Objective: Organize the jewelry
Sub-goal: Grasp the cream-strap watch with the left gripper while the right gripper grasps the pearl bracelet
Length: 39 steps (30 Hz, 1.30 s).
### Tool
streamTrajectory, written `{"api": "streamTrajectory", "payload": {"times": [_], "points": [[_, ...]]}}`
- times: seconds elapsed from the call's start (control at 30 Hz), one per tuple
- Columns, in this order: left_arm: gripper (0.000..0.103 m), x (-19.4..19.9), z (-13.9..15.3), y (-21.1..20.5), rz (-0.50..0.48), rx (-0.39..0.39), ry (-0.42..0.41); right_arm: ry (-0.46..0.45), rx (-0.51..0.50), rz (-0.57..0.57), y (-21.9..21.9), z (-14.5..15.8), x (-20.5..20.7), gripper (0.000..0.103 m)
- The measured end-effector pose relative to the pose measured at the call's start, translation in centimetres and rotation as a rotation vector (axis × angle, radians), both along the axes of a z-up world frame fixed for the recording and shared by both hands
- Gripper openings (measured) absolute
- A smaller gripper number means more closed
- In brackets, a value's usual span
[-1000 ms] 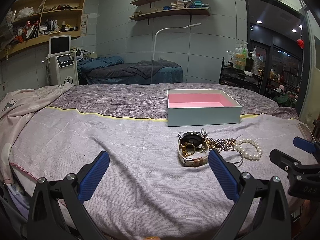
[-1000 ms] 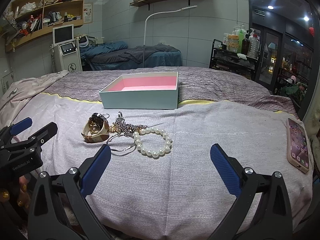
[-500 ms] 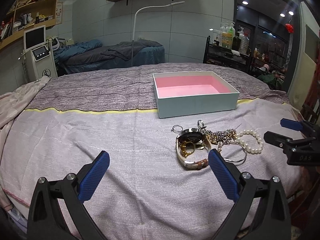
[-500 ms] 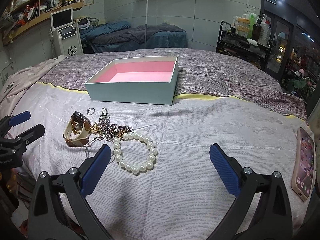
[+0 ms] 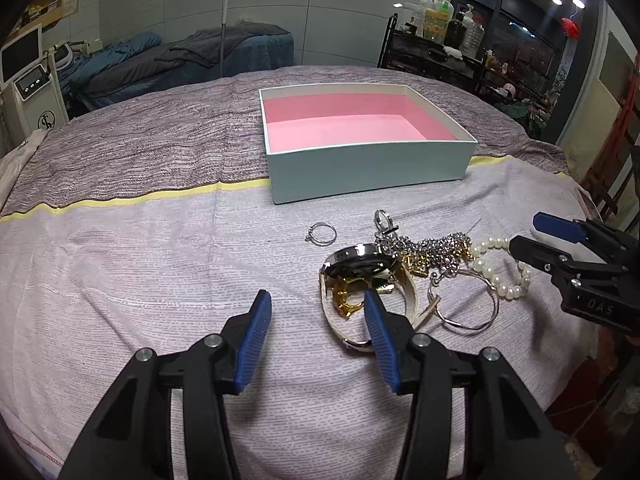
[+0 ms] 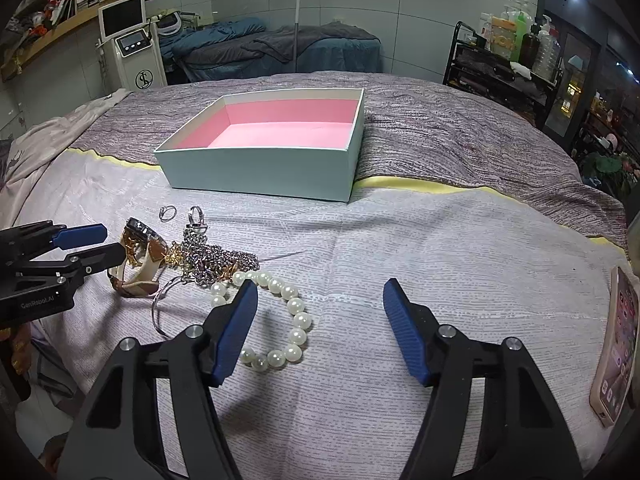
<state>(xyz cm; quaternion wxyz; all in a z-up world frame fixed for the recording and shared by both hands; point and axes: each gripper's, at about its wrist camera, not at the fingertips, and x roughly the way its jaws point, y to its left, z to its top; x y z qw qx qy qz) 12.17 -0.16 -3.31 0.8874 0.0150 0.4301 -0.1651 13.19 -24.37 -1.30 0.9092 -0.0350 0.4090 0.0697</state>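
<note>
A pale blue box with a pink lining (image 5: 372, 168) (image 6: 260, 172) stands open on the bed. In front of it lies a jewelry pile: a watch with a cream strap (image 5: 360, 264) (image 6: 144, 252), a silver chain (image 5: 436, 246) (image 6: 216, 260), a pearl bracelet (image 5: 500, 268) (image 6: 280, 320), a thin bangle (image 5: 468, 316) and a small ring (image 5: 322, 234) (image 6: 168, 212). My left gripper (image 5: 318, 340) is open, its right finger just over the watch. My right gripper (image 6: 320, 328) is open, its left finger over the pearl bracelet.
A phone (image 6: 616, 356) lies at the bed's right edge. The bedspread (image 5: 160, 280) has a yellow stripe across it. A bottle rack (image 6: 512, 68) and a treatment machine (image 6: 132, 52) stand behind the bed.
Both grippers have moved forward and down toward the jewelry pile. The jaws of both have narrowed but stay open. The jewelry has not moved.
</note>
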Motion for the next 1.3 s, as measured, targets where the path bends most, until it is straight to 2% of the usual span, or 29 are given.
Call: {"api": "streamTrajectory", "payload": {"times": [0.1, 0.17, 0.3, 0.4, 0.5, 0.57, 0.63, 0.7, 0.8, 0.9, 0.97, 1.03, 1.2, 1.3], "points": [[0.038, 0.1, -0.6, 0.4, -0.004, -0.026, 0.038, 0.009, 0.0, 0.003, 0.0, -0.2, 0.2, 0.057], [0.03, 0.1, -0.8, 0.7, -0.002, -0.042, 0.056, 0.017, -0.004, 0.009, 0.0, -0.3, 0.3, 0.054], [0.027, 0.4, -0.9, 0.5, -0.016, -0.019, 0.07, 0.033, -0.015, 0.015, 0.2, -0.5, 0.5, 0.05], [0.025, 0.9, -1.1, -0.1, -0.041, -0.005, 0.079, 0.056, -0.013, 0.015, 0.1, -1.0, 0.9, 0.043], [0.014, 1.2, -1.2, -0.6, -0.06, 0.004, 0.083, 0.063, -0.017, 0.019, 0.3, -1.2, 1.2, 0.039], [0.013, 1.2, -1.3, -1.0, -0.06, 0.017, 0.073, 0.063, -0.023, 0.023, 0.5, -1.4, 1.3, 0.034], [0.012, 1.0, -1.2, -1.1, -0.052, 0.012, 0.071, 0.056, -0.03, 0.021, 0.6, -1.6, 1.3, 0.021], [0.011, 0.7, -0.9, -1.0, -0.057, -0.009, 0.077, 0.052, -0.023, 0.025, 0.7, -1.6, 1.2, 0.014], [0.014, 0.4, -0.9, -0.3, -0.046, -0.066, 0.104, 0.049, -0.002, 0.03, 0.6, -1.6, 0.9, 0.012], [0.018, -0.1, -0.8, -0.4, -0.034, -0.051, 0.095, 0.045, -0.003, 0.033, 0.6, -1.6, 0.6, 0.012], [0.018, -0.4, -0.8, -0.7, -0.036, -0.027, 0.092, 0.046, -0.001, 0.035, 0.6, -1.7, 0.5, 0.011], [0.018, -0.5, -0.8, -0.6, -0.031, -0.034, 0.09, 0.046, 0.002, 0.036, 0.7, -1.7, 0.4, 0.011], [0.011, -1.0, -0.8, -0.6, -0.032, -0.044, 0.082, 0.04, 0.015, 0.033, 0.6, -1.7, 0.1, 0.01], [0.006, -1.0, -0.5, -0.2, -0.014, -0.092, 0.066, 0.023, 0.032, 0.036, 0.5, -1.6, -0.1, 0.01]]}}
